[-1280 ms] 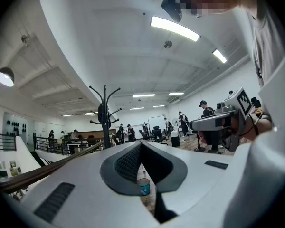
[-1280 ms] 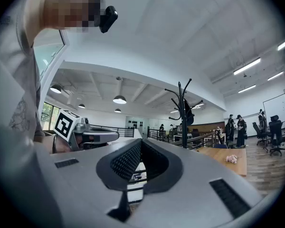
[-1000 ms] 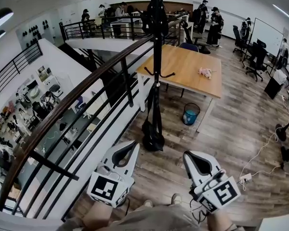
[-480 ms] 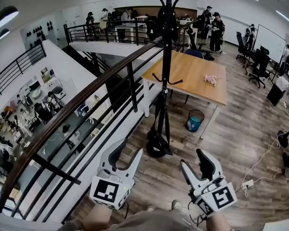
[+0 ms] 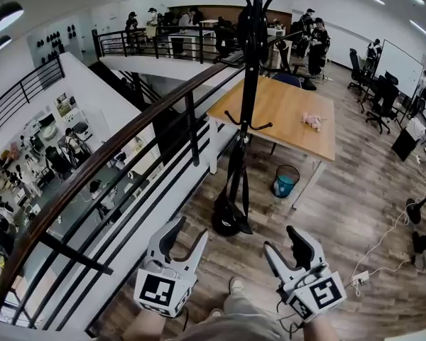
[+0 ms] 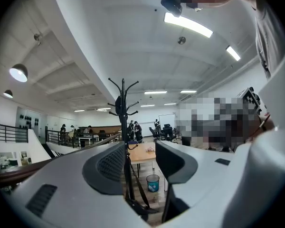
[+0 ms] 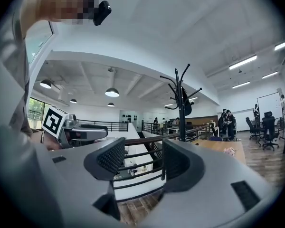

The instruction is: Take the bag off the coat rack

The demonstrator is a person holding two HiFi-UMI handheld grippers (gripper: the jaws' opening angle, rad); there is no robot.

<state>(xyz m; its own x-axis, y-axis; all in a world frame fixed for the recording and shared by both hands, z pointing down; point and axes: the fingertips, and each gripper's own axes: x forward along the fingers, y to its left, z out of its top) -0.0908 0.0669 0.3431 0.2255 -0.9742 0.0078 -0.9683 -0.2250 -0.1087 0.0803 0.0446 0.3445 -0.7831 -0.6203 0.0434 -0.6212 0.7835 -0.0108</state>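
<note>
A black coat rack [image 5: 253, 84] stands on the wood floor next to the railing. A black bag [image 5: 228, 217] hangs by long straps from a low hook and reaches almost to the floor. My left gripper [image 5: 189, 231] and my right gripper [image 5: 282, 239] are held low, short of the rack, one on each side of the bag. Both sets of jaws are opening, with nothing between them. In the left gripper view the rack [image 6: 123, 127] and the bag [image 6: 141, 207] show through the gap of the left gripper [image 6: 137, 161]. The right gripper [image 7: 143, 158] points at the railing, with the rack [image 7: 182, 113] off to its right.
A dark wooden handrail with black bars [image 5: 121, 148] runs along the left, over a drop to a lower floor. Behind the rack stands a wooden table [image 5: 284, 109] with a pink toy [image 5: 312, 121], and a blue bin [image 5: 285, 180] sits under it. A cable and power strip [image 5: 361, 277] lie at the right. People stand far back.
Both grippers went from shut to open. The head view shifted, so the rack and bag now appear further right and a little nearer.
</note>
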